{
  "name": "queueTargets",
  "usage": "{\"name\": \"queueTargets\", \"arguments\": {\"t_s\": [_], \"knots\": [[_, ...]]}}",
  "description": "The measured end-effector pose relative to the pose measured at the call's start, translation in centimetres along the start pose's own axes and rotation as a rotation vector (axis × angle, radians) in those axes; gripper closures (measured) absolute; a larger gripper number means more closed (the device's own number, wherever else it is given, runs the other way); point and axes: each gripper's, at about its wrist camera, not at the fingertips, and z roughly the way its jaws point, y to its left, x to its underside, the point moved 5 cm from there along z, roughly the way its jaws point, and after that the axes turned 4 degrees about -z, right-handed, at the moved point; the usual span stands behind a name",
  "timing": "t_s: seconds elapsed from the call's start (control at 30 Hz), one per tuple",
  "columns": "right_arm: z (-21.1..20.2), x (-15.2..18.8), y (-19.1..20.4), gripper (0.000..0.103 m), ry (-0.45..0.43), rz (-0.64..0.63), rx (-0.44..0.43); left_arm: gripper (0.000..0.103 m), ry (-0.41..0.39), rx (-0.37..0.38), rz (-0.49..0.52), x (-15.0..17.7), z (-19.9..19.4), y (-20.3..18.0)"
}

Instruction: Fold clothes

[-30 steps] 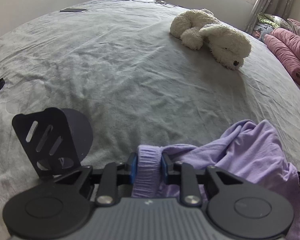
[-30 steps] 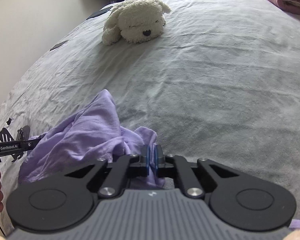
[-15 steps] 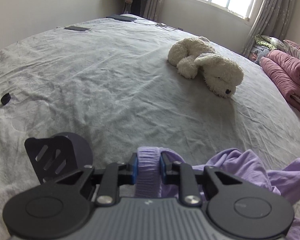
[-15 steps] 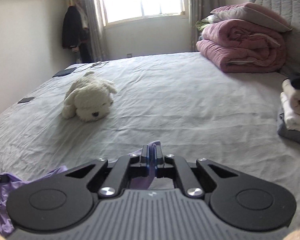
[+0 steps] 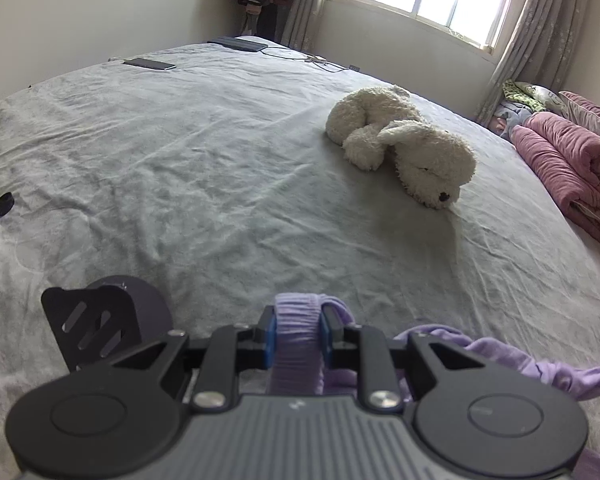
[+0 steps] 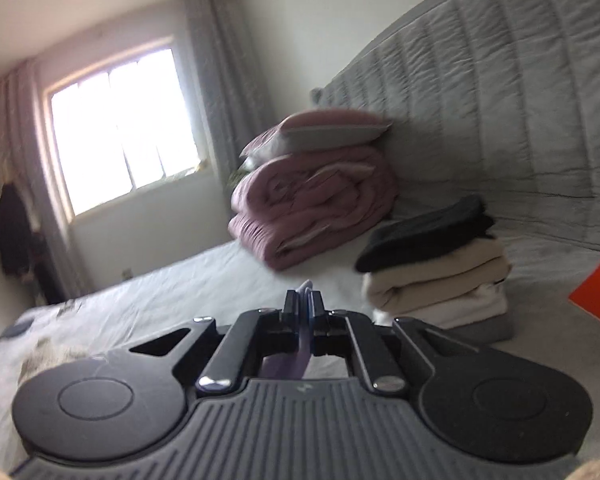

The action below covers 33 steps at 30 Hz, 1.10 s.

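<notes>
Claws: two. The left claw [image 5: 298,330] tilts down toward the grey bed [image 5: 204,184] and pinches a thick ribbed band of the lilac garment [image 5: 298,344]. The right claw [image 6: 303,312] points nearly level at the folded stack [image 6: 436,276], its pads pressed together on a thin edge of the same lilac cloth.
Garment: held by both claws; its loose part trails to the right of the left claw, low over the bed.
Counts: one plush dog [image 5: 404,148], well beyond the left claw; one pink quilt [image 6: 316,208], left of the folded stack; one black bracket [image 5: 96,328], just left of the left claw.
Unclear: right wrist view is blurred; the garment's far end is cut off at the picture's edge.
</notes>
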Motion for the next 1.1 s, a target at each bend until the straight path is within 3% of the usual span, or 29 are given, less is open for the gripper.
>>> {"name": "queueTargets", "arguments": {"t_s": [0.17, 0.43, 0.5, 0.57, 0.7, 0.8, 0.87, 0.93, 1.0, 1.07, 1.1], "knots": [[1.0, 0.6, -5.6, 0.098, 0.015, 0.140, 0.117, 0.081, 0.016, -0.010, -0.010, 0.0, 0.5, 0.0], [5.2, 5.9, -7.9, 0.097, 0.358, 0.111, 0.085, 0.081, 0.022, -0.026, 0.025, 0.3, 1.4, -1.4], [5.7, 6.6, -7.7, 0.097, 0.388, 0.096, 0.067, 0.081, 0.021, -0.028, 0.017, 0.2, 1.7, -1.5], [5.4, 5.6, -7.3, 0.097, 0.347, 0.098, 0.030, 0.081, 0.016, -0.026, 0.002, 0.1, 1.8, -1.7], [0.9, -0.1, -6.0, 0.097, -0.043, 0.094, -0.195, 0.081, -0.058, 0.014, -0.070, -1.1, 0.7, -1.3], [0.0, 0.1, -6.5, 0.097, -0.094, 0.039, -0.191, 0.081, -0.050, -0.006, -0.073, -1.2, 1.0, -1.2], [2.2, 2.8, -8.3, 0.097, 0.035, -0.020, -0.062, 0.081, -0.007, -0.018, -0.081, -0.7, 1.7, -1.0], [4.9, 6.7, -10.8, 0.095, 0.257, -0.097, 0.128, 0.081, 0.021, -0.025, -0.095, -0.4, 2.1, -0.7], [6.3, 10.2, -13.8, 0.093, 0.448, -0.079, 0.281, 0.081, 0.019, -0.035, -0.086, -0.4, 2.1, -0.6], [6.0, 10.9, -15.5, 0.093, 0.466, 0.019, 0.296, 0.081, 0.013, -0.039, -0.067, -0.4, 2.0, -0.8], [5.7, 10.4, -15.8, 0.087, 0.458, 0.055, 0.299, 0.081, 0.013, -0.039, -0.062, -0.4, 2.0, -0.8]]}}
